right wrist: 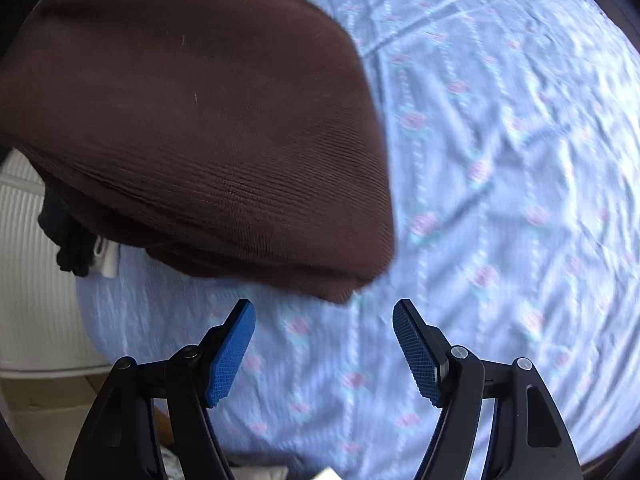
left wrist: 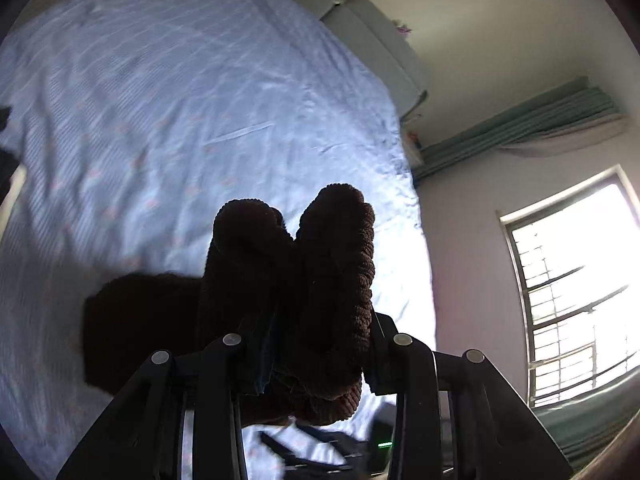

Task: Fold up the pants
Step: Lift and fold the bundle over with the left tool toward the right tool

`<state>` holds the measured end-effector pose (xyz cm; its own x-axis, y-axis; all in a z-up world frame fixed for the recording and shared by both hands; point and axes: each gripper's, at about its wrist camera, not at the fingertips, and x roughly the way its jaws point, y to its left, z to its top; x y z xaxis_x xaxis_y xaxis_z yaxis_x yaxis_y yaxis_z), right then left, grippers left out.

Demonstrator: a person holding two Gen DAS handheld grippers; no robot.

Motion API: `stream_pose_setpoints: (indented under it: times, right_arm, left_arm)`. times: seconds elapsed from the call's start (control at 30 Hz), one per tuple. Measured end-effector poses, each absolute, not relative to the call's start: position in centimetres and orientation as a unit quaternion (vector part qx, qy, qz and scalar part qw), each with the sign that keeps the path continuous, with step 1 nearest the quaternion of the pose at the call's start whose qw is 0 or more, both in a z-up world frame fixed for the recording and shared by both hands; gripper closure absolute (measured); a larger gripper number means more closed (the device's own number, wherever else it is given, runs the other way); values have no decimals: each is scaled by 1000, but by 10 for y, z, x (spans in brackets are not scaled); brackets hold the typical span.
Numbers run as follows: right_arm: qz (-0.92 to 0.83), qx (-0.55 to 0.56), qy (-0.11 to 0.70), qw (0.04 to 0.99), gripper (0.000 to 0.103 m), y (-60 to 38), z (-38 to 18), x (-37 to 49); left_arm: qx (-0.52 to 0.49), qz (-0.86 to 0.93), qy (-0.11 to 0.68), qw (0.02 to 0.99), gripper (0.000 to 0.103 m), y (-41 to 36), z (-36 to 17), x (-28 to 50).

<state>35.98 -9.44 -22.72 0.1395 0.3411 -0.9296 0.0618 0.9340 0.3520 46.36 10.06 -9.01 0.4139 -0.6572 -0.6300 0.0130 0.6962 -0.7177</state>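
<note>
Left gripper [left wrist: 296, 344] clamped on a thick bunch of brown corduroy pants [left wrist: 320, 280], lifted above the blue bedsheet [left wrist: 160, 100]. Right gripper [right wrist: 324, 344] empty, blue pads [right wrist: 234, 354] spread apart just below the folded bulk of cloth. Soft, thick, probably weighty and floppy; best pinched at a folded edge or corner
</note>
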Motion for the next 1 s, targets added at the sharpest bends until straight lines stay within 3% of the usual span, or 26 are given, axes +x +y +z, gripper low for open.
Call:
stream_pose_setpoints:
  times: [0.2,0.3,0.4,0.57,0.73,1.0]
  right_arm:
    - [66,131,635,759,31,-87,-229,384]
    - [-7,160,591,791,31,-127,-208,379]
    - [-60,233,565,789,31,-176,-202,368]
    - [-95,215,579,781,31,-197,-212,373]
    - [-92,312,585,743,31,-230,-232,367]
    - [-51,156,617,770,31,-180,-232,374]
  left_arm:
    - [-283,-247,491,786,69,71,-68,479]
    - [-261,-259,498,785,69,58,-67,479]
    - [-266,-259,506,779,69,57,-81,480]
    - [-262,-244,541,761,70,53,-113,473]
    - [-242,-220,577,749,70,62,-140,457]
    - [-247,-135,651,705,74,121,-217,420]
